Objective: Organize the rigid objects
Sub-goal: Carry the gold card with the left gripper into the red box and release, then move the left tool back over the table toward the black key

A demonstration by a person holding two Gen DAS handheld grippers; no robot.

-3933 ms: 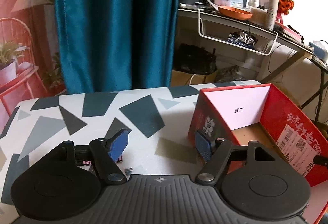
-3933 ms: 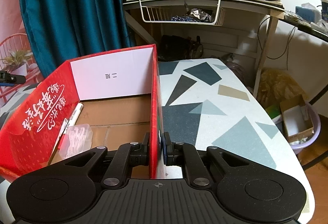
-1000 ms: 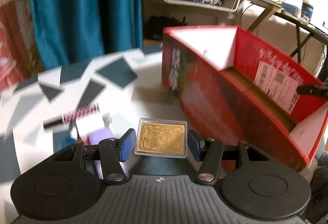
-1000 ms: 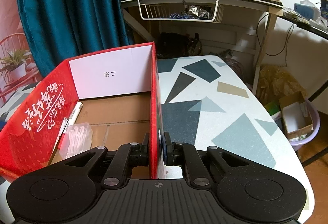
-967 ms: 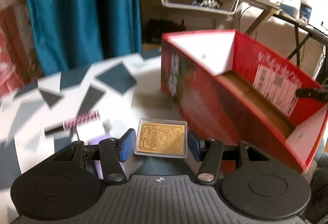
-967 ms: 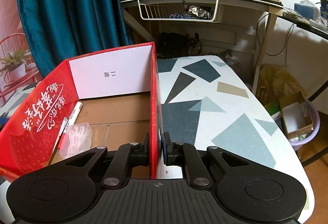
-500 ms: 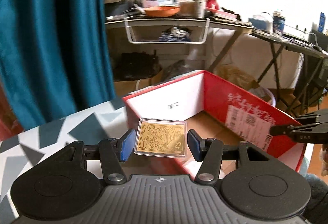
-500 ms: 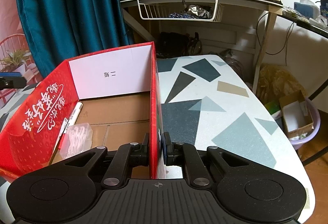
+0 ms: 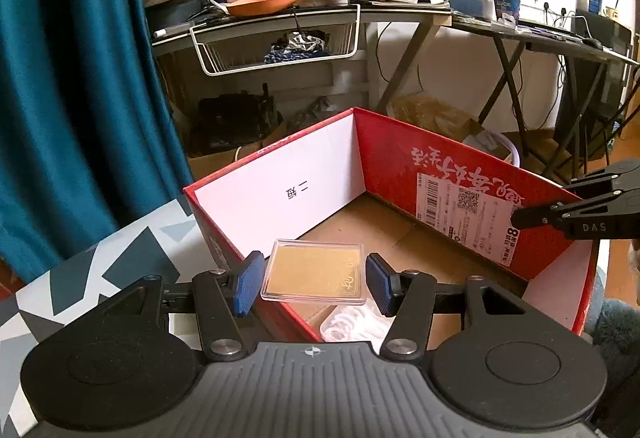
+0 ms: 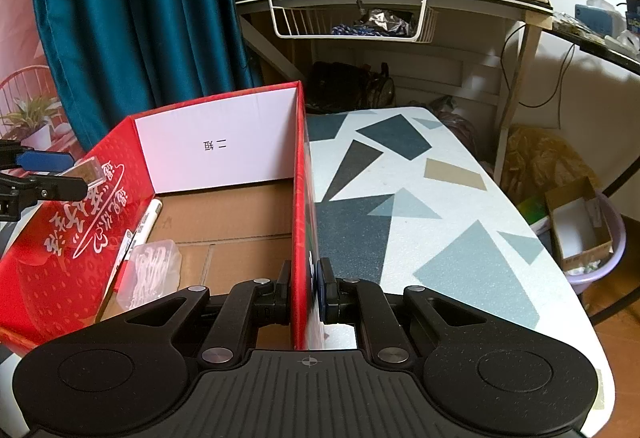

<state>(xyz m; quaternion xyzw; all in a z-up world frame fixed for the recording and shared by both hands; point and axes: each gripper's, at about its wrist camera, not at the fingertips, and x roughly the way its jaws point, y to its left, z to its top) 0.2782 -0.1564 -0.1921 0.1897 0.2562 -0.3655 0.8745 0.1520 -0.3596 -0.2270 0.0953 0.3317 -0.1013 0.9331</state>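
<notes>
Readable writing: "DAS" on the right hand-held gripper as seen from the left wrist view; a big "8" on the white shipping label with barcode and QR code stuck inside the red box; white Chinese script on the box walls, upside down, not legible; small printed characters on the white end panel, too small to read.

Left hand-held gripper: blue pads spread apart, gold card case floating between them, small gaps visible on both sides, so it looks let go, contact unclear. Case is tilted flat, over the box's near-left wall, above the interior. Embossed writing on its corner, unreadable.

Right hand-held gripper clamped on the box's right wall near the front edge of the worktop, one finger inside, one outside.

Inside the box along the left wall: white marker and clear plastic tub with white pieces, contents hard to make out. Box bottom partly hidden by both grippers. The box sits across the patterned worktop's middle; near edge cut off.
</notes>
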